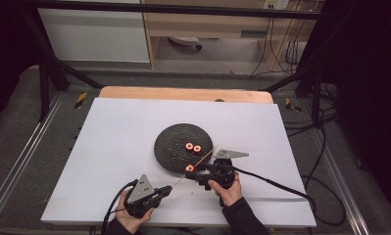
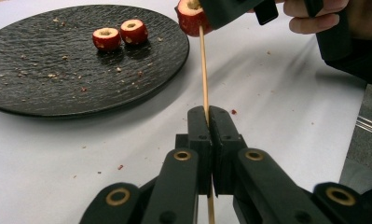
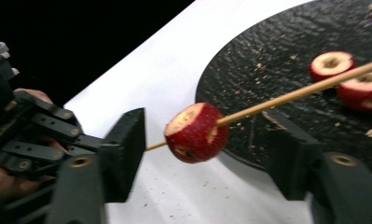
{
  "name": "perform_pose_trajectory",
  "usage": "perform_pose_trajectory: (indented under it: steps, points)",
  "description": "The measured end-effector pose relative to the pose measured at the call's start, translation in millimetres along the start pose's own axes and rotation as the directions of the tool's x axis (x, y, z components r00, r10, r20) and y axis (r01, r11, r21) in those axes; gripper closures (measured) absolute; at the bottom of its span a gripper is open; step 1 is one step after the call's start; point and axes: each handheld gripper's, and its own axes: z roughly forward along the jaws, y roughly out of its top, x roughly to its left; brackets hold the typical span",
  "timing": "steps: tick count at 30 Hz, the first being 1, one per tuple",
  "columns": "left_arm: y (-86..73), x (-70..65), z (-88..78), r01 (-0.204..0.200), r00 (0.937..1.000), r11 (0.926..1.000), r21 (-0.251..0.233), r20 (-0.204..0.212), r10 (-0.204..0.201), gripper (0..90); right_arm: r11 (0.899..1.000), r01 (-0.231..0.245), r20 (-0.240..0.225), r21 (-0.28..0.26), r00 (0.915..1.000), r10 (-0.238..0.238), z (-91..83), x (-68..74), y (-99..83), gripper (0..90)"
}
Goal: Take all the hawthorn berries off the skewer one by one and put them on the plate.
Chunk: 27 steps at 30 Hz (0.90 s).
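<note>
**Fruit piece riding on a skewer between two grippers**

One white table (image 1: 124, 161) is carrying one dark round plate (image 1: 171, 147). Two red cored fruit pieces (image 1: 193, 147) are lying side by side on the plate, and a third fruit piece (image 3: 196, 132) is sitting threaded on the single wooden skewer (image 2: 203, 70), just off the plate's near edge. The left gripper (image 2: 207, 116) is clamping fully closed on the skewer's lower part. The right gripper (image 3: 207, 154) is standing partly open, its jaws flanking the skewered fruit with gaps showing on both sides in the right gripper view. The skewer's far tip is running out of frame there.
</note>
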Motion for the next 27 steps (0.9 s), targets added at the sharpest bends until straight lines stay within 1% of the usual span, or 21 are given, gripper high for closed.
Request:
perform_pose_trajectory:
  steps: [1,2,5,9,11,12,17,18,19,20,23,24,25,27]
  points:
    - [0.1,-0.4,0.2,-0.003,1.0000,1.0000,0.001,0.002,0.003,87.9,1.000,0.000,0.000,0.000,1.0000,0.000,0.0,0.0,0.0,43.8]
    - [0.1,-0.9,0.5,-0.002,1.0000,1.0000,0.001,0.004,0.002,87.9,1.000,-0.001,-0.002,0.004,1.0000,0.002,0.3,-0.3,-0.3,46.7]
    - [0.2,-1.5,0.6,-0.004,1.0000,1.0000,0.000,0.006,0.004,87.9,1.000,-0.007,-0.011,0.011,0.9999,0.007,0.1,-0.1,-0.7,58.7]
    - [0.3,-1.6,0.3,-0.005,1.0000,1.0000,-0.004,0.005,0.005,87.9,1.000,-0.015,-0.017,0.012,0.9997,0.016,-1.0,0.0,0.4,59.9]
    - [0.5,-1.8,0.1,-0.006,1.0000,1.0000,-0.006,0.006,0.006,87.9,1.000,-0.014,-0.017,0.010,0.9998,0.014,-1.2,-0.1,0.7,60.0]
    - [0.6,-1.9,-0.1,-0.005,1.0000,1.0000,-0.008,0.007,0.005,87.9,1.000,-0.021,-0.012,0.007,0.9997,0.021,-2.4,0.1,1.9,60.2]
    - [1.4,-1.6,-2.5,-0.005,0.9999,0.9998,-0.017,0.011,0.005,87.9,0.998,-0.041,0.016,-0.041,0.9990,0.041,-14.1,-4.6,7.3,60.3]
    - [1.5,-1.9,-2.5,-0.006,0.9999,0.9998,-0.018,0.013,0.006,87.9,0.998,-0.041,0.016,-0.041,0.9990,0.041,-14.1,-4.6,7.3,60.3]
    - [1.6,-2.4,-2.3,-0.009,0.9998,0.9998,-0.019,0.016,0.009,87.9,0.998,-0.044,0.018,-0.050,0.9989,0.045,-17.1,-6.7,8.4,60.2]
    - [1.7,-2.6,-2.1,-0.011,0.9998,0.9998,-0.018,0.017,0.012,87.9,0.997,-0.054,0.029,-0.063,0.9980,0.056,-22.6,-10.1,10.4,60.2]
    - [1.5,-3.0,-1.5,-0.010,0.9997,0.9998,-0.016,0.020,0.010,87.9,0.995,-0.063,0.046,-0.082,0.9967,0.067,-30.4,-17.0,12.8,60.3]
    - [1.5,-3.0,-1.4,-0.011,0.9997,0.9998,-0.015,0.022,0.011,87.9,0.995,-0.063,0.046,-0.082,0.9967,0.067,-30.4,-17.0,12.8,60.3]
    - [1.6,-3.0,-1.3,-0.011,0.9996,0.9998,-0.015,0.024,0.011,87.9,0.993,-0.072,0.055,-0.095,0.9955,0.078,-36.0,-20.9,14.4,60.3]
    - [1.7,-3.3,-1.2,-0.014,0.9995,0.9998,-0.012,0.028,0.014,87.9,0.992,-0.071,0.065,-0.109,0.9948,0.078,-41.2,-24.5,16.0,60.3]
